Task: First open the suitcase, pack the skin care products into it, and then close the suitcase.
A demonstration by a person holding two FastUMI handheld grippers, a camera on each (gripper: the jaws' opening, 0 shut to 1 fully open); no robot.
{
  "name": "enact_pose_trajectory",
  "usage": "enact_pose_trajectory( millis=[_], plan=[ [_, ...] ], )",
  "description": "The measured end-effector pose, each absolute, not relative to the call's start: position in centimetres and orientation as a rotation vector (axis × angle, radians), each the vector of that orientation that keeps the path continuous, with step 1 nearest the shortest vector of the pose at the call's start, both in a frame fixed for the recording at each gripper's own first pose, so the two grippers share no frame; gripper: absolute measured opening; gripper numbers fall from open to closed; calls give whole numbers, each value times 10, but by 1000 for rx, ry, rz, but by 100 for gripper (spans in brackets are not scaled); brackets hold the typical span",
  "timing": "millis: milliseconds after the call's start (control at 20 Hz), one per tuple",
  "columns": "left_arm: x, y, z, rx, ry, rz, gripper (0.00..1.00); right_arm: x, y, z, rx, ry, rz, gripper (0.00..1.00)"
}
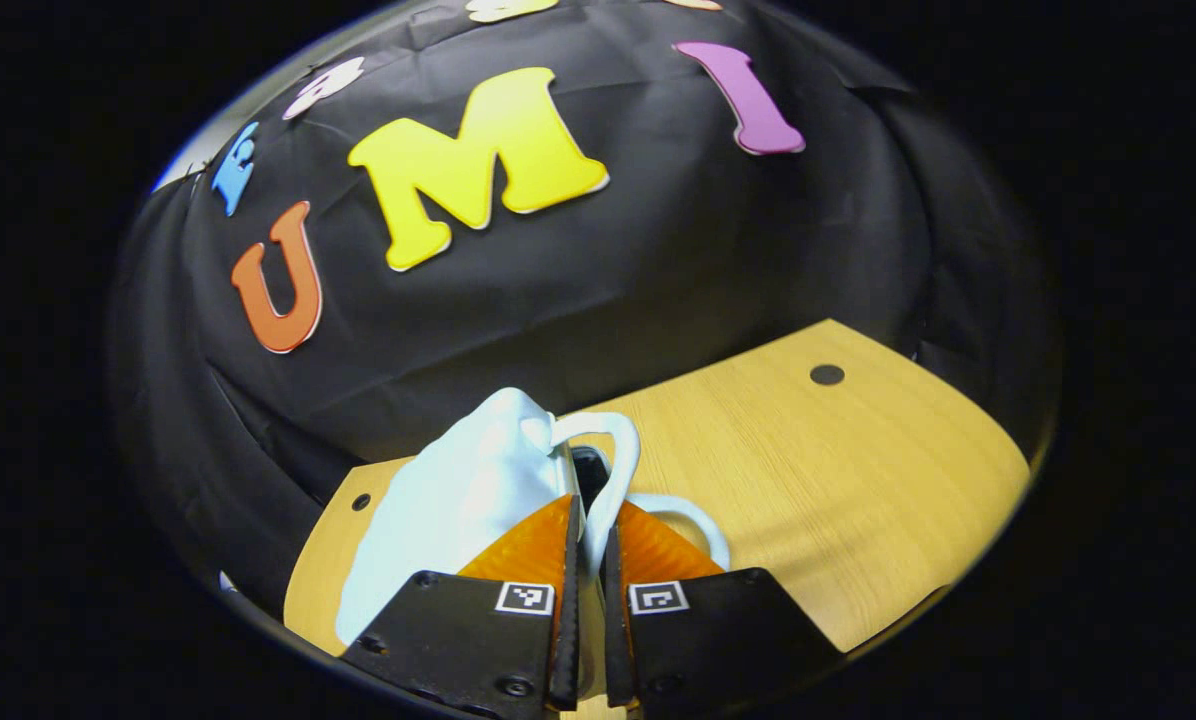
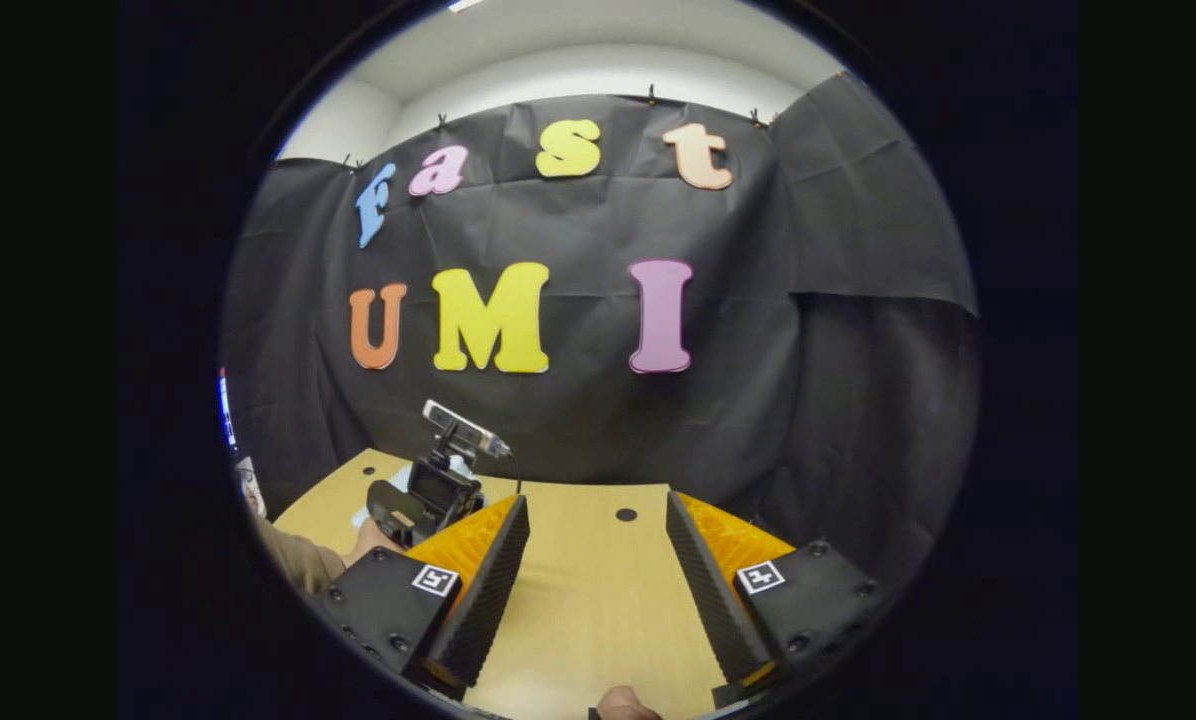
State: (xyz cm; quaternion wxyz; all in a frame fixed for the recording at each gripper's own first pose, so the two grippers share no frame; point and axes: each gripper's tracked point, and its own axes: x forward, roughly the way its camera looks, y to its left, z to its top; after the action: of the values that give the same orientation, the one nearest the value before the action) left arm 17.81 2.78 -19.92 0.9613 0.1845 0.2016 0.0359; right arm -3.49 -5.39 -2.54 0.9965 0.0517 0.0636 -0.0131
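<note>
A small pale blue suitcase (image 1: 458, 500) lies on the wooden table (image 1: 808, 480) right in front of my left gripper (image 1: 588, 515). Its white loop handle (image 1: 620, 450) rises between the fingers, and the gripper is shut on it. A second white handle (image 1: 693, 515) curves out to the right of the fingers. In the right gripper view, my right gripper (image 2: 596, 500) hangs open above the bare tabletop (image 2: 598, 600) with nothing between its fingers. Farther off on the left, the left gripper (image 2: 428, 495) is held by a hand (image 2: 373, 540). No skin care products are in sight.
The black cloth wall (image 1: 658, 260) stands just behind the table's far edge. A small dark hole (image 1: 826, 374) marks the tabletop. A person's sleeve (image 2: 298, 560) reaches in from the left, and a fingertip (image 2: 623, 705) shows at the bottom edge.
</note>
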Motion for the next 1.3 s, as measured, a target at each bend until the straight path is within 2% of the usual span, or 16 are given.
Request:
enact_pose_trajectory(
  millis=[100,200,250,300,450,500,550,750,850,1000,1300],
  plan=[
    [178,24,-215,413,442,72,14,-34,-62,-34,106,142,-34,82],
    [179,19,-230,420,479,60,19,-32,-68,-39,106,153,-39,82],
    [175,13,-236,408,496,47,28,-30,-71,-40,109,158,-39,82],
    [172,8,-238,392,504,37,32,-29,-72,-41,113,162,-36,82],
    [171,4,-211,364,436,41,59,-23,-73,-41,123,158,-23,82],
    [169,5,-197,350,407,47,63,-21,-72,-39,124,155,-16,82],
    [164,6,-180,327,380,54,77,-18,-71,-36,125,150,-13,82],
    [122,28,-107,202,247,119,92,-2,-55,-27,142,136,16,82],
    [91,46,-78,154,197,140,96,4,-43,-21,144,128,25,82],
    [47,78,-52,97,159,161,96,13,-12,-14,140,115,27,82],
    [-43,129,-41,23,143,213,96,10,68,-4,112,98,62,82]
  ],
)
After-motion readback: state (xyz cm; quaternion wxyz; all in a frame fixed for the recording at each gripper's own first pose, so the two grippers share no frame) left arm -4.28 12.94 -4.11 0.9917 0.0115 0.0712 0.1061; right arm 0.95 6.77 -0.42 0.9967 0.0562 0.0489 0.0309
